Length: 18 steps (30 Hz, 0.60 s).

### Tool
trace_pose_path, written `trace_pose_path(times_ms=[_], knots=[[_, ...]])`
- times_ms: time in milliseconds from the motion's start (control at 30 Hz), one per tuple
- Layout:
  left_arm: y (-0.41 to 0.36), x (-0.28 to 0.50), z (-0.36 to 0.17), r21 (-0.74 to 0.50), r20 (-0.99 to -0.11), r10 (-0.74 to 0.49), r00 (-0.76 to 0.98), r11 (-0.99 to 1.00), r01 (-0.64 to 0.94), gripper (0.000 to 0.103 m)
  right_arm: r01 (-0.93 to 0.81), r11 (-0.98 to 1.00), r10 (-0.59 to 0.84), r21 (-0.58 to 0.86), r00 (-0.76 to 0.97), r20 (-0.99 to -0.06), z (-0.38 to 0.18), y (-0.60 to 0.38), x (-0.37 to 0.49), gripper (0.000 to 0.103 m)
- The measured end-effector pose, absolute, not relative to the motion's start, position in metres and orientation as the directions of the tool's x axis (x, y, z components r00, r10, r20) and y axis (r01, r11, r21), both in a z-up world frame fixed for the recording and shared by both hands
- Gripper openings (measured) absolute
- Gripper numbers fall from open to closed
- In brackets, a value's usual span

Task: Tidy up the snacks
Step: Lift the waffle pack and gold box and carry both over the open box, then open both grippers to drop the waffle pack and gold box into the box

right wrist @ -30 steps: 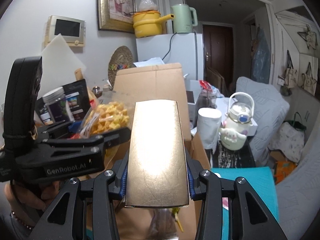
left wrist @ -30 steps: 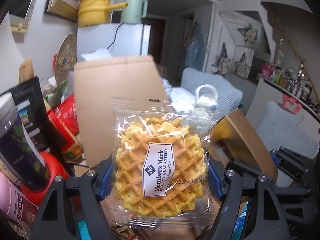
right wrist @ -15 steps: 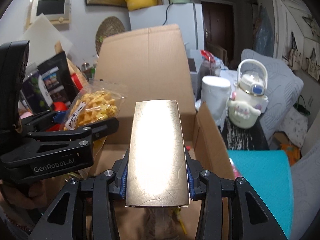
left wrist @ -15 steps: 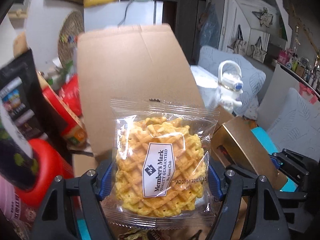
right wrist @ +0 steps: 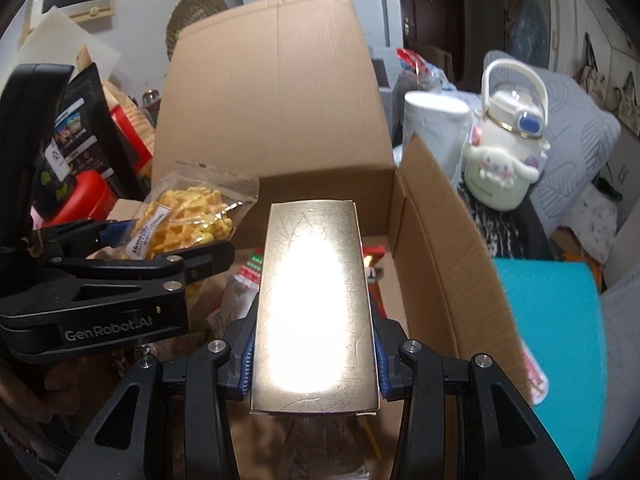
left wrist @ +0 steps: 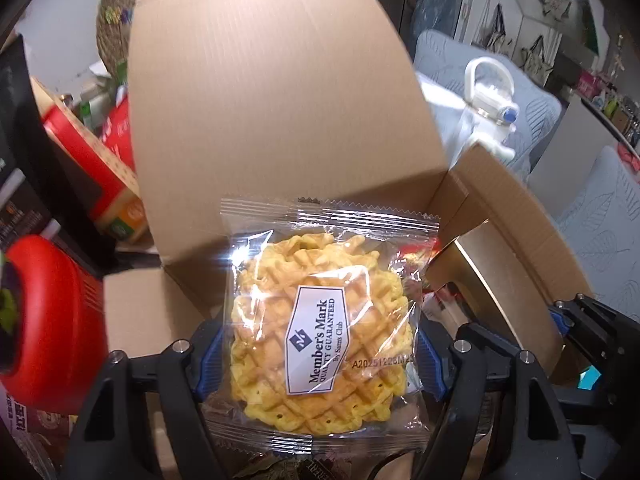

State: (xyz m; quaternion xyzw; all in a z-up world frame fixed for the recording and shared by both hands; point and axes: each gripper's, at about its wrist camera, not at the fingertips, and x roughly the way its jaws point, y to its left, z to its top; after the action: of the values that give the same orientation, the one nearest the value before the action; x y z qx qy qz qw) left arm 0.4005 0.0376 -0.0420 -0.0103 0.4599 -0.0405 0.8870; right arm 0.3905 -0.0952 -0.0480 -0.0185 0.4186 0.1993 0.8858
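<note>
My left gripper [left wrist: 318, 360] is shut on a clear-wrapped yellow waffle packet [left wrist: 320, 320] with a white label, held over the open cardboard box [left wrist: 280, 92]. The same waffle packet [right wrist: 188, 224] and the left gripper [right wrist: 168, 252] show at the left of the right wrist view. My right gripper [right wrist: 314, 356] is shut on a shiny gold box [right wrist: 314, 304], its blue pads pressing both long sides, above the cardboard box [right wrist: 272, 92]. The gold box [left wrist: 492, 272] also shows at the right of the left wrist view. Several wrapped snacks [right wrist: 248, 276] lie on the box floor.
The box's tall back flap stands upright and its right flap [right wrist: 448, 264] leans outward. Left of the box are a red container [left wrist: 48, 312] and dark snack bags [right wrist: 84, 136]. On the right stand a cream character bottle [right wrist: 504, 148], a white roll [right wrist: 432, 128] and a teal mat [right wrist: 556, 344].
Both grippers have come down and tilted toward the open box, each keeping its hold. The box fills more of both views and its floor with snacks has come into sight.
</note>
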Motion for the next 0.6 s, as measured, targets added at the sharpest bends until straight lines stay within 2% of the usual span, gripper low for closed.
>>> trace_pose_path(times_ms=[467, 600], knots=[[0.031, 0.410, -0.058, -0.049, -0.868, -0.071, 0.491, 0.997, 0.057, 0.077, -0.360, 0.924, 0.318, 0.128, 0.542, -0.778, -0.055, -0.095, 0.393, 0.047], [0.029, 0.403, -0.046, -0.035, -0.848, -0.062, 0.526, 0.997, 0.061, 0.077, -0.364, 0.925, 0.314, 0.108, 0.571, -0.759, -0.046, -0.095, 0.386, 0.055]])
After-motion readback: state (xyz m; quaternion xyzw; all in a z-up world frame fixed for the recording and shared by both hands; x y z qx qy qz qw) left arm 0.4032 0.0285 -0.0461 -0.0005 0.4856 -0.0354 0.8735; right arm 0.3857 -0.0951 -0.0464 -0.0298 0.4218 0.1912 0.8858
